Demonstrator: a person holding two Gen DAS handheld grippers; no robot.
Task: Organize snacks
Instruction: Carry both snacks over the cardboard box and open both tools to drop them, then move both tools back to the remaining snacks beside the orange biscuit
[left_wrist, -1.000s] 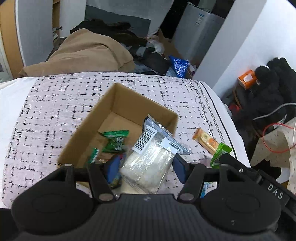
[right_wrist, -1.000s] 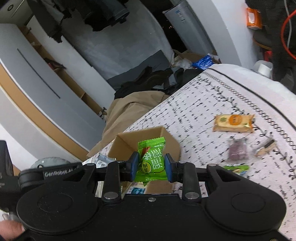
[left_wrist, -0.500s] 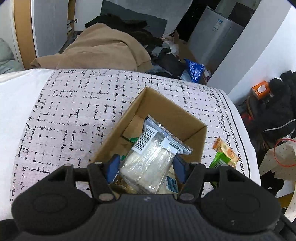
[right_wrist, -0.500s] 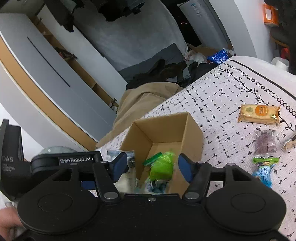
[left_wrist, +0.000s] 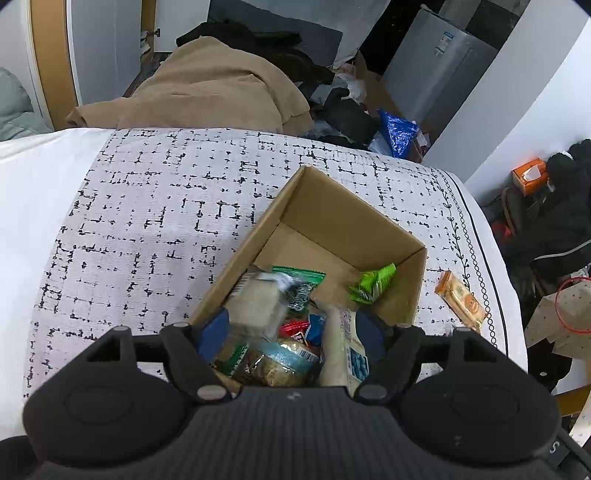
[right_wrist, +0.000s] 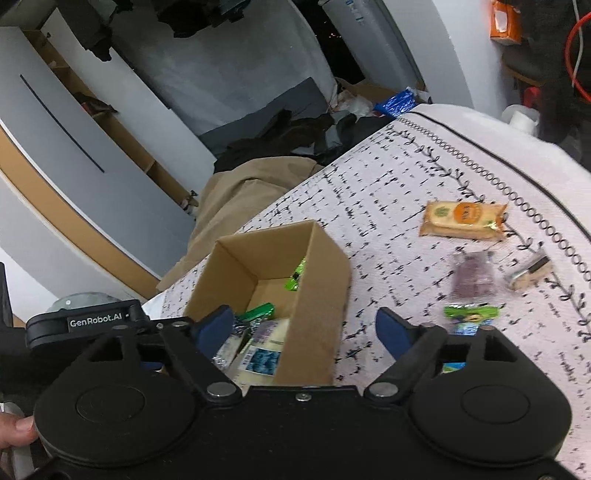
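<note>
A brown cardboard box stands on the patterned cloth and holds several snack packets. My left gripper is open above the box's near end, and a clear packet, blurred, is dropping from it into the box. A light green packet lies against the box's far right wall. My right gripper is open and empty over the box's right wall. On the cloth to the right lie an orange packet, a purple packet, a small clear packet and a green-and-blue packet.
The cloth covers a table whose far edge drops to a cluttered floor with a tan blanket, dark clothes and a blue bag. A white wall stands at the right. The left gripper's body sits left of the box.
My left gripper has opened and let go of the clear packet, which falls into the box. My right gripper opened and dropped the light green packet into the box, then shifted right.
</note>
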